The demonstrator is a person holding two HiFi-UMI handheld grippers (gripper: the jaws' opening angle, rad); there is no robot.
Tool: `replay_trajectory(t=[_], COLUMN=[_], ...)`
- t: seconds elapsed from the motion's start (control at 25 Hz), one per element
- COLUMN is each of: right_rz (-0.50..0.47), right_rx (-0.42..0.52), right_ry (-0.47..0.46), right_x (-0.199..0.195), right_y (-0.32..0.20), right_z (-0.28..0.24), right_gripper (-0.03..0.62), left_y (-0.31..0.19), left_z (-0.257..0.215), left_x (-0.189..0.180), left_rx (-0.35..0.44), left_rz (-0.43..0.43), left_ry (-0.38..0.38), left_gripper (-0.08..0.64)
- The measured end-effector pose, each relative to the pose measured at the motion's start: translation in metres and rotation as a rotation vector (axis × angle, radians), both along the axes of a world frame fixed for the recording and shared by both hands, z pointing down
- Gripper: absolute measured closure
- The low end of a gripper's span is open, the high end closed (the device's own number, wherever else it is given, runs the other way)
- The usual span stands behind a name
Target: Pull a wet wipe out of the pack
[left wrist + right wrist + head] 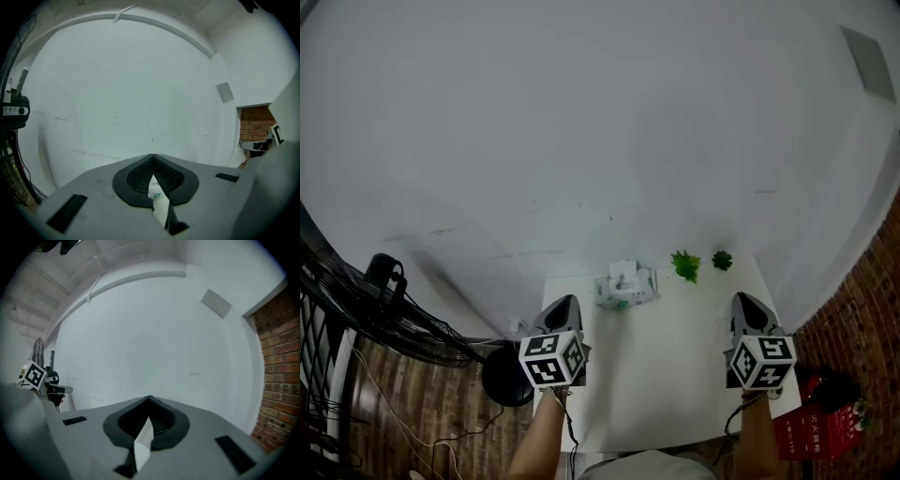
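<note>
Left tongs [564, 302], right tongs [742, 300] closed, empty

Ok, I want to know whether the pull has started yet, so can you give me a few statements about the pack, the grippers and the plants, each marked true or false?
1. The wet wipe pack lies on the white table, ahead of both grippers. True.
2. The left gripper is clamped on a wipe. False: its jaws are together on nothing, and it is short of the pack.
3. Two small green plants stand to the right of the pack. True.
4. The right gripper rests on top of the pack. False: it is near the table's right edge, well apart from the pack, with its jaws together.
</note>
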State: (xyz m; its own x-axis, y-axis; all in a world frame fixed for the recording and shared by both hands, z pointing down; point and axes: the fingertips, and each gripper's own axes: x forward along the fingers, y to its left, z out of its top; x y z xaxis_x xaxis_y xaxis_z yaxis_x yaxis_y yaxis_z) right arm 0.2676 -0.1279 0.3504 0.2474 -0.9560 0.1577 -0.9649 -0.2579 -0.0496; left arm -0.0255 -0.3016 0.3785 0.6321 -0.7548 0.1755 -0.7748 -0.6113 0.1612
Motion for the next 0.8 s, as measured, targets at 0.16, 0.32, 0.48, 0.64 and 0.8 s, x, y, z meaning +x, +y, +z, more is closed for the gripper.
replay_trajectory(t=[0.16,0.32,0.48,0.64,0.8], right_rz=[-0.015,-0.023,-0.027,-0.033,-0.036], right_rx=[-0.001,0.002,0.012,0.017,0.015], right_ry=[-0.027,-0.033,-0.033,-0.032,-0.033], right_x=[-0.006,-0.009,-0.010,-0.012,-0.013], right_y=[-0.005,-0.007,-0.010,-0.011,-0.012], right_z=[0.000,-0.001,-0.005,-0.007,-0.006], right_gripper=[0.591,0.591,0.591,0.591,0.591], left_y=[-0.001,-0.001,-0.001,-0.001,-0.001], left_z=[0.001,0.001,0.001,0.002,0.003], left_x=[-0.001,-0.001,0.000,0.001,0.002], left_rx=[-0.005,-0.005,-0.009,-0.013,-0.018], left_rz=[-0.004,-0.004,-0.006,-0.007,-0.011], left_ry=[0.007,0.012,0.021,0.028,0.034], left_gripper=[0.558,0.558,0.558,0.558,0.558])
